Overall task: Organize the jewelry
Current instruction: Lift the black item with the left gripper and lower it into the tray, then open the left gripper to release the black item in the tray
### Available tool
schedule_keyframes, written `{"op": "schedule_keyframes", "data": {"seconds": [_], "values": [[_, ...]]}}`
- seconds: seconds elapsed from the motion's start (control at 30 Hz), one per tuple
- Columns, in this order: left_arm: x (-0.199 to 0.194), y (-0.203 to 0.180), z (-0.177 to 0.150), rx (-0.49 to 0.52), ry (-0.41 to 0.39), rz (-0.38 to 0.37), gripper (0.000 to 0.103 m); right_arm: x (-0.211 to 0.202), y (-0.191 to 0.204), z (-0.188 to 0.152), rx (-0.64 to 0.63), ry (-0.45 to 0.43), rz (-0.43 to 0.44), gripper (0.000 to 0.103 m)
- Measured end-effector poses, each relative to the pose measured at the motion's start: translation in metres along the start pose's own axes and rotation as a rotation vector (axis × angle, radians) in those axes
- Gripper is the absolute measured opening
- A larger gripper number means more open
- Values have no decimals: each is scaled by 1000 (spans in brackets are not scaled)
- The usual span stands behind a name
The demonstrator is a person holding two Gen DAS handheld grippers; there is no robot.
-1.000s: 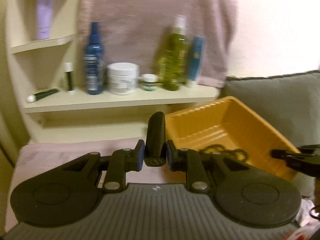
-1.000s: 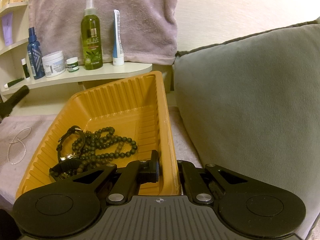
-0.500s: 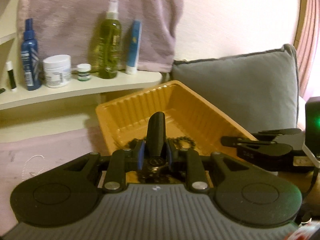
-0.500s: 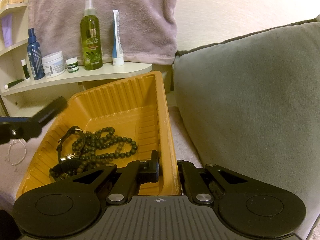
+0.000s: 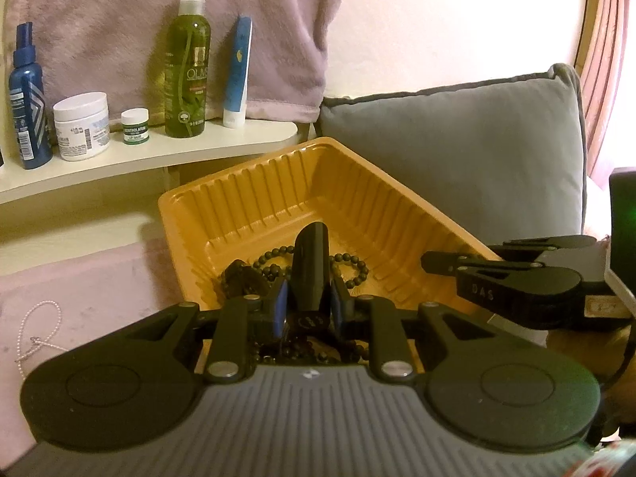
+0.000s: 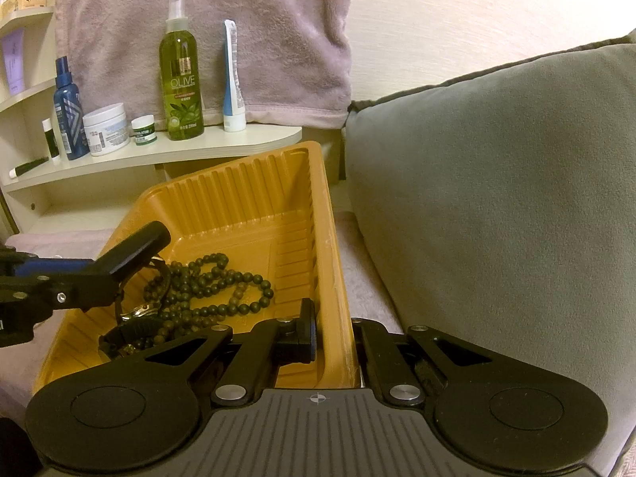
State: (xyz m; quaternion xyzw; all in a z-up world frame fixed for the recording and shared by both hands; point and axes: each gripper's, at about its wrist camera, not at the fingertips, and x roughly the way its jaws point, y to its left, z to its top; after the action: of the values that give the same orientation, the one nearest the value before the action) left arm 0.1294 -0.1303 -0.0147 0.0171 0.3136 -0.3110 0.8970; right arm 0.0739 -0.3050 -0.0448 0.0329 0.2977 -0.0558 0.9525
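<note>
Holding black piece (image 5: pixel 312 266) in left tongs (image 5: pixel 308 310) above tray (image 6: pixel 254 202) | right tongs (image 6: pixel 336 342) clamp tray wall at 5 o'clock | beads (image 6: pixel 222 282) inside | lower, then release gently.

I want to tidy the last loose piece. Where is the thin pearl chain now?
In the left wrist view, the pearl chain lies at the far left on the pink cloth, outside the orange tray.
</note>
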Motion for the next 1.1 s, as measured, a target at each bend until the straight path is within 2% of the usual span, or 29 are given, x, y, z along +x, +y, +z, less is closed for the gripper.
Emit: {"op": "schedule_keyframes", "data": {"seconds": [0.57, 0.63, 0.7, 0.87, 1.1], "values": [[10, -1, -1, 20, 15, -1, 20, 0, 0, 0, 1, -1, 1, 4], [11, -2, -2, 23, 17, 3, 27, 0, 1, 0, 2, 0, 2, 4], [10, -2, -3, 18, 9, 9, 27, 1, 0, 0, 2, 0, 1, 4], [2, 7, -4, -3, -4, 42, 27, 1, 0, -1, 2, 0, 1, 4], [-16, 34, -8, -63, -29, 128, 27, 2, -1, -1, 3, -1, 1, 4]]}}
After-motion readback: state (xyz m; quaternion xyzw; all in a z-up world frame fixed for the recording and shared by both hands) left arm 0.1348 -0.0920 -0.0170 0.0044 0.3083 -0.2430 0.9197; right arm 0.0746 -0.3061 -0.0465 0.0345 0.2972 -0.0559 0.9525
